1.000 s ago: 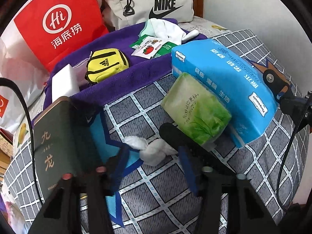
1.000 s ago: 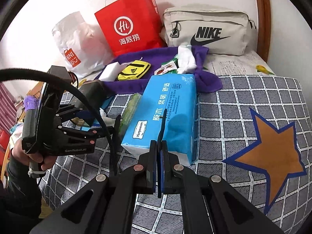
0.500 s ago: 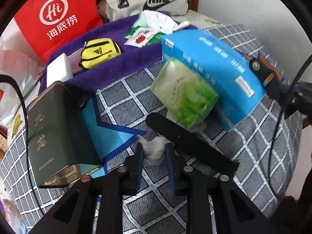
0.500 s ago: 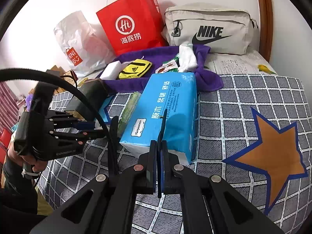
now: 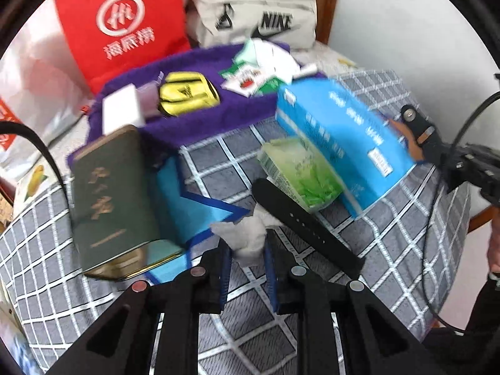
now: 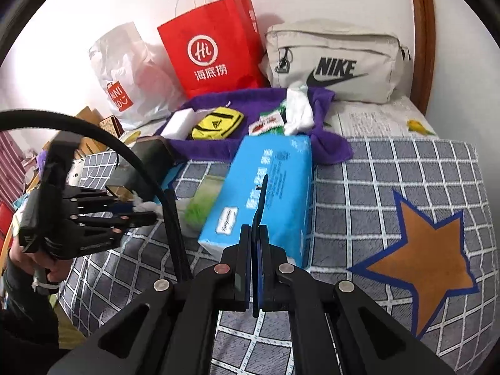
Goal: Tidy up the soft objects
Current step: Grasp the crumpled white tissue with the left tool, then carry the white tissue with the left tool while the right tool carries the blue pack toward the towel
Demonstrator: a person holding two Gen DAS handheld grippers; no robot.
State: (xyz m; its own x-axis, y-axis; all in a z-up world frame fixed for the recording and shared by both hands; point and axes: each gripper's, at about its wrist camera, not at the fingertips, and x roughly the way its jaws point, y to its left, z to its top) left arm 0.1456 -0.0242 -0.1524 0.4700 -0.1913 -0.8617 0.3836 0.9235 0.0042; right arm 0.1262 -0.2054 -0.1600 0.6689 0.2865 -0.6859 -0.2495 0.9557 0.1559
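Checked bedspread [image 5: 390,250] — left gripper [image 5: 247,250] (low, level) pinches white cloth [image 5: 245,237].

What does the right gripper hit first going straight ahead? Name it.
Most likely the blue tissue pack: the right gripper, shut on a thin black strap, points straight at its near end. Depth is unclear.

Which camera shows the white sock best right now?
The left wrist view: the white sock sits close up between the left hand-held gripper fingers. The right wrist view shows only a small white bit at that hand-held gripper's tips.
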